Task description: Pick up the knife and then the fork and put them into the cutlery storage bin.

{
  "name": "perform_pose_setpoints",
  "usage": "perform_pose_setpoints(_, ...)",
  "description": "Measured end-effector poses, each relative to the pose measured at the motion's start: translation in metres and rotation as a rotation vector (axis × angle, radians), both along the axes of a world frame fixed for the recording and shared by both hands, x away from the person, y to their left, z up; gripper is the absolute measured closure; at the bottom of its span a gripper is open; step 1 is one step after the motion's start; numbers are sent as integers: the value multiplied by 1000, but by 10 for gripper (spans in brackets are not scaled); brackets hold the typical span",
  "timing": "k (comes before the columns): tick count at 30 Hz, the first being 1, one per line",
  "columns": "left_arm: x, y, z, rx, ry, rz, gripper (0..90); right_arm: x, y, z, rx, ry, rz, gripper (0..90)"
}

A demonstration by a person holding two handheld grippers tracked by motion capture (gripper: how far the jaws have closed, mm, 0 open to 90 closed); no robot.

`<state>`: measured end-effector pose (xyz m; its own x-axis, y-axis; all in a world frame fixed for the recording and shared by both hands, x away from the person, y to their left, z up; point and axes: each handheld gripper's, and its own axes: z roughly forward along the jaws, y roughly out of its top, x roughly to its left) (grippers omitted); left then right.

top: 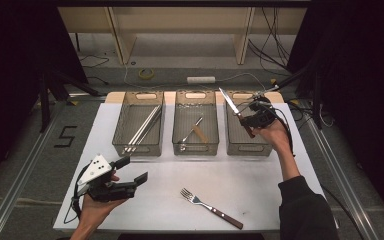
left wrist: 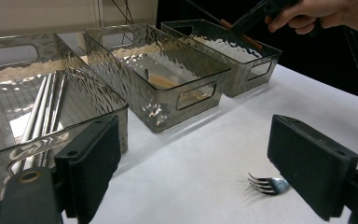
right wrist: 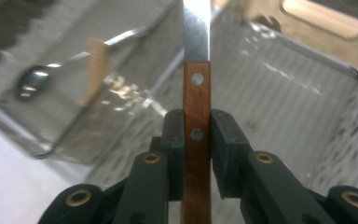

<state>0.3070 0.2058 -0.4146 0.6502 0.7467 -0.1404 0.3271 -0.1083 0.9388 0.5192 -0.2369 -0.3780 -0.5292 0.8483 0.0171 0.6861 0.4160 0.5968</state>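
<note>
The right hand-held gripper [right wrist: 197,135] is clenched on the brown wooden handle of the steel knife [top: 236,111], held over the clear plastic bin [top: 265,147] at two o'clock on the counter; it looks light, stiff, sharp-bladed, best held by that handle.

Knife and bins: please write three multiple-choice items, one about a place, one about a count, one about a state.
1. Where is the knife?
A. over the right bin
B. flat on the table
C. inside the left bin

2. How many bins stand in the row?
A. two
B. three
C. four

3. How are the jaws of the left gripper?
A. shut on the fork
B. shut on nothing
C. open

Answers:
1 A, the right gripper clamps its wooden handle above that bin.
2 B, three stand side by side.
3 C, the pads stand apart, with the fork lying on the table beyond.
</note>
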Motion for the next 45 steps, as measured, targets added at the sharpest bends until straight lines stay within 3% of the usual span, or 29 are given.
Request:
perform_pose_setpoints(4, 0, 0, 0, -1, -1, 1, 169, 7, -1, -9, -21, 22, -56, 769)
perform_pose_setpoints(8, 0, -1, 0, 0, -1, -2, 168, 11, 2, -15, -35, 40, -73, 769)
perform_pose_setpoints(14, -1, -1, 0, -1, -1, -2, 169, 15, 3, -25, -97, 71, -133, 768)
perform_pose_setpoints(27, -1, 0, 0, 0, 1, 3, 168, 20, 11, -37, -177, 117, -187, 763)
perform_pose_setpoints(29, -2, 0, 0, 1, 1, 3, 168, 20, 13, -38, -211, 123, -195, 750)
perform_pose_setpoints(30, -2, 0, 0, 4, 1, 2, 168, 19, 14, -38, -227, 117, -190, 719)
perform_pose_setpoints(32, -1, 0, 0, 2, 2, 5, 169, 18, 15, -35, -204, 125, -164, 654)
perform_pose_setpoints(35, -1, 0, 0, 3, 2, 5, 169, 12, 17, -27, -194, 82, -130, 585)
perform_pose_setpoints(40, -1, 0, -1, 8, 12, 2, 169, -16, 28, -14, -158, 1, 8, 536)
perform_pose_setpoints(43, -2, 0, -1, 13, 8, 1, 168, -38, 34, -10, -99, 23, 112, 476)
perform_pose_setpoints(45, -1, 0, -1, 8, 11, 3, 169, -52, 35, -7, -32, 31, 165, 449)
